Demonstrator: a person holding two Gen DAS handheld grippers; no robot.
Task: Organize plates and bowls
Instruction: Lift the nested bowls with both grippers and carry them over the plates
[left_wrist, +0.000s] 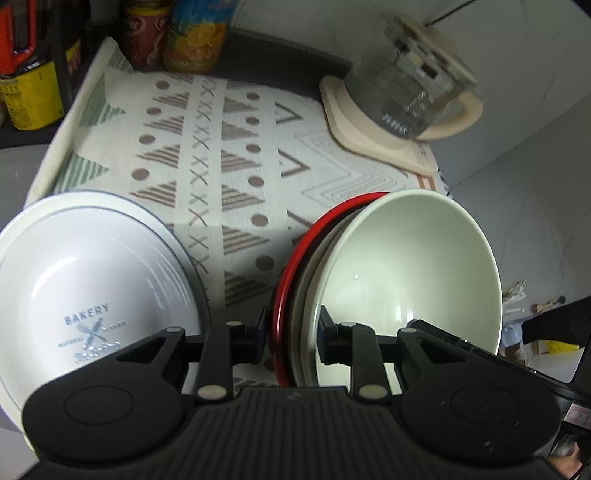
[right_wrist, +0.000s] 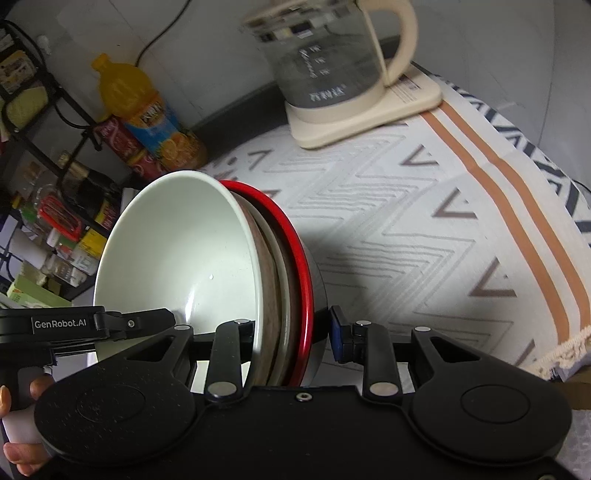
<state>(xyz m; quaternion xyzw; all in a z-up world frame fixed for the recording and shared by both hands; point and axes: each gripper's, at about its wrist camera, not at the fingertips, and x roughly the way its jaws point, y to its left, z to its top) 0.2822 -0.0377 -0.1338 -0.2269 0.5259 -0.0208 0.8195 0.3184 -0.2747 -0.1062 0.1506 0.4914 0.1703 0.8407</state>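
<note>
A stack of nested dishes is held tilted above the patterned cloth: a pale green bowl (left_wrist: 406, 273) on the inside, a brownish dish behind it and a red-rimmed bowl (left_wrist: 295, 258) on the outside. My left gripper (left_wrist: 291, 336) is shut on the stack's rim. My right gripper (right_wrist: 291, 339) is shut on the rim of the same stack (right_wrist: 184, 251) from the opposite side. A white "BAKERY" bowl (left_wrist: 88, 295) sits on a white plate (left_wrist: 22, 236) at the left in the left wrist view.
A glass kettle (right_wrist: 332, 59) stands on a cream base (right_wrist: 369, 110) at the back of the patterned cloth (right_wrist: 424, 206). An orange juice bottle (right_wrist: 144, 107) and red cans (right_wrist: 122, 140) stand at the back. A shelf rack with goods (right_wrist: 44, 192) is at the left.
</note>
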